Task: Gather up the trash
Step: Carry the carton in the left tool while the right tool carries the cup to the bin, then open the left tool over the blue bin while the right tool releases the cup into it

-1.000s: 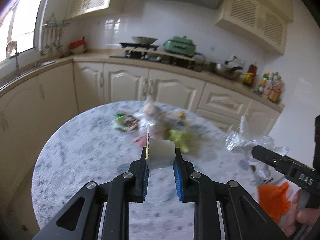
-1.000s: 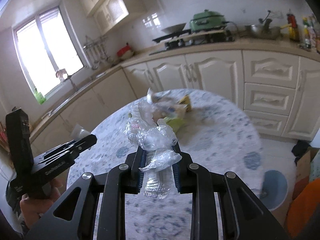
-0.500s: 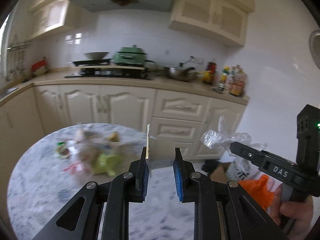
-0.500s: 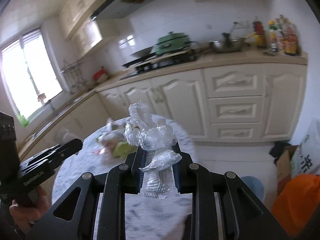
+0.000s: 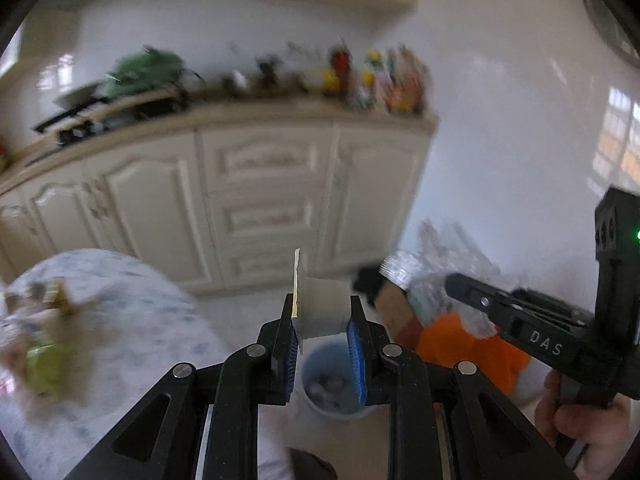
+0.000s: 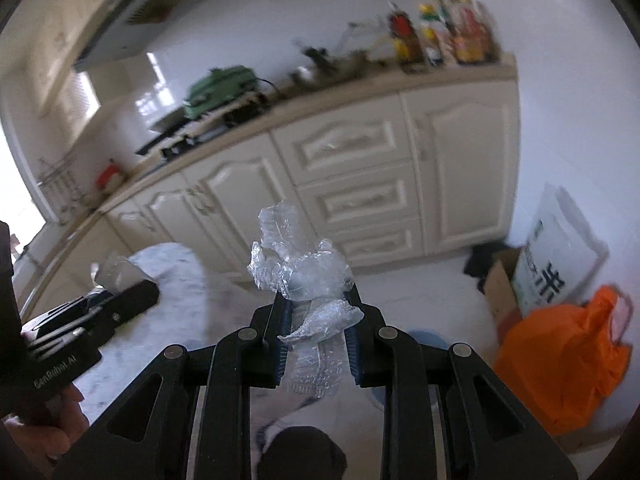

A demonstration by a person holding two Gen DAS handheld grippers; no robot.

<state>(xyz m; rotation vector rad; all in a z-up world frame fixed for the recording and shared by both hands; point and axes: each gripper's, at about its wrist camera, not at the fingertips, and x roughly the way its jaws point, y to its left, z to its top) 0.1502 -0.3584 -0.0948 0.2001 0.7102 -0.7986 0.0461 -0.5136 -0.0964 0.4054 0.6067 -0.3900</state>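
My left gripper (image 5: 322, 312) is shut on a small white plastic cup (image 5: 322, 307) with a peeled foil lid, held above a blue trash bin (image 5: 320, 384) on the floor. My right gripper (image 6: 316, 306) is shut on a crumpled clear plastic wrapper (image 6: 298, 266); the bin (image 6: 428, 338) shows only as a sliver behind its fingers. In the left wrist view the right gripper (image 5: 460, 280) with the wrapper is at the right. In the right wrist view the left gripper (image 6: 140, 284) with the cup (image 6: 116, 270) is at the left. More trash (image 5: 44, 344) lies blurred on the round marble table (image 5: 132, 320).
Cream kitchen cabinets (image 6: 360, 184) stand behind the bin. An orange plastic bag (image 6: 568, 360), a cardboard box (image 6: 502, 284) and a white sack (image 6: 556, 260) sit on the floor to the right. The table edge (image 6: 172, 264) is at the left.
Both grippers have swung right, away from the table, with their trash still held. The blue bin has come into view below the left gripper.
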